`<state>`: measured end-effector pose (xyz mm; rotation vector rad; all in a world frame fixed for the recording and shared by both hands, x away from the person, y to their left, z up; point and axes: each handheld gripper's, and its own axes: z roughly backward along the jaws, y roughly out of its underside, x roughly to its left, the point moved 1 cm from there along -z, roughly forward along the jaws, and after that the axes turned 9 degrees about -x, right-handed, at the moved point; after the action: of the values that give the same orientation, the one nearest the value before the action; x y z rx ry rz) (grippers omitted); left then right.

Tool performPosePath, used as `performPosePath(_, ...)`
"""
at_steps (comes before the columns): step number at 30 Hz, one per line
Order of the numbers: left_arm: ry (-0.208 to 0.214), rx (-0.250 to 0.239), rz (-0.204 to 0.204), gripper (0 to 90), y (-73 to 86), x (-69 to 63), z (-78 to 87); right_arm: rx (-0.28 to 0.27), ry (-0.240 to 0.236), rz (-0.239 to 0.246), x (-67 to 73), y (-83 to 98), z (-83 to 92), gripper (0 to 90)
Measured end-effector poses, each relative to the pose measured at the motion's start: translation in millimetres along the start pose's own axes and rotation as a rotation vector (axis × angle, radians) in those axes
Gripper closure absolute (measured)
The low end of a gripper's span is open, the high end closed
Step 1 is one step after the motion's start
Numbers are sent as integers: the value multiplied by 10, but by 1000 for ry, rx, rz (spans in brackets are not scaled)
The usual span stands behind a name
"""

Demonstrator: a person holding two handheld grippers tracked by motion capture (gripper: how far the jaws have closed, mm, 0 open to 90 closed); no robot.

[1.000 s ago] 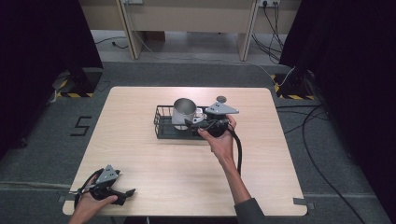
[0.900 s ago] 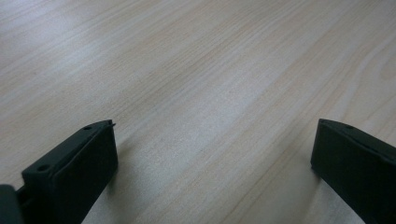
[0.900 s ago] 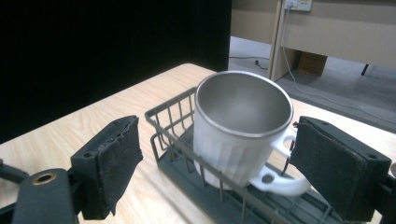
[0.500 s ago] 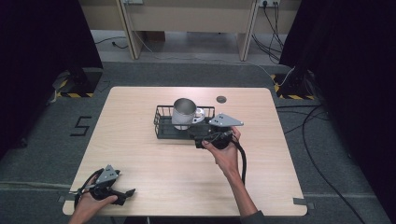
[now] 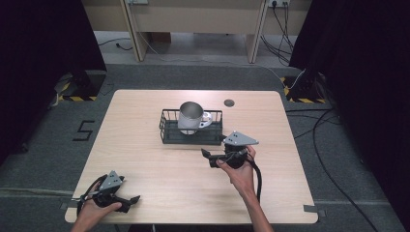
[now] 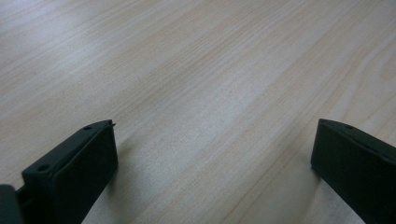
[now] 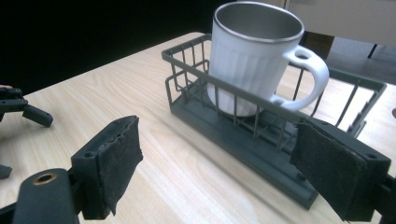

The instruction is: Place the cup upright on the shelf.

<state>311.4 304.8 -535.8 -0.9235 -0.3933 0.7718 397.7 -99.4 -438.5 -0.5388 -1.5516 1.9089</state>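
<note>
A white ribbed metal mug (image 5: 190, 117) stands upright in a dark wire basket (image 5: 167, 133) at the middle of the wooden table (image 5: 159, 164). My right gripper (image 5: 208, 157) hovers just in front of the basket's right end, pointing left, open with nothing between its pads. In the right gripper view the mug (image 7: 252, 60) stands in the basket (image 7: 261, 140) beyond the open right gripper (image 7: 219, 149), its handle to the right. My left gripper (image 5: 131, 203) rests at the table's front left corner. In the left gripper view the left gripper (image 6: 212, 140) is open over bare wood.
A small dark round grommet (image 5: 229, 102) sits in the tabletop behind the basket. Cables (image 5: 333, 145) trail over the grey floor to the right. Black curtains hang on both sides, and desk legs (image 5: 135, 34) stand behind the table.
My right gripper has drawn back from the basket's right end toward the table's front and sunk lower, jaws unchanged. The mug stays in the basket. The left gripper has not moved.
</note>
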Motion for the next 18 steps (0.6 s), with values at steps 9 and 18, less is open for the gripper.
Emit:
performPosePath(9,0,0,0,0,0,0,0,2,-3,-8,25,119,130,154)
performPosePath(18,0,0,0,0,0,0,0,8,8,-13,92,290,278,152)
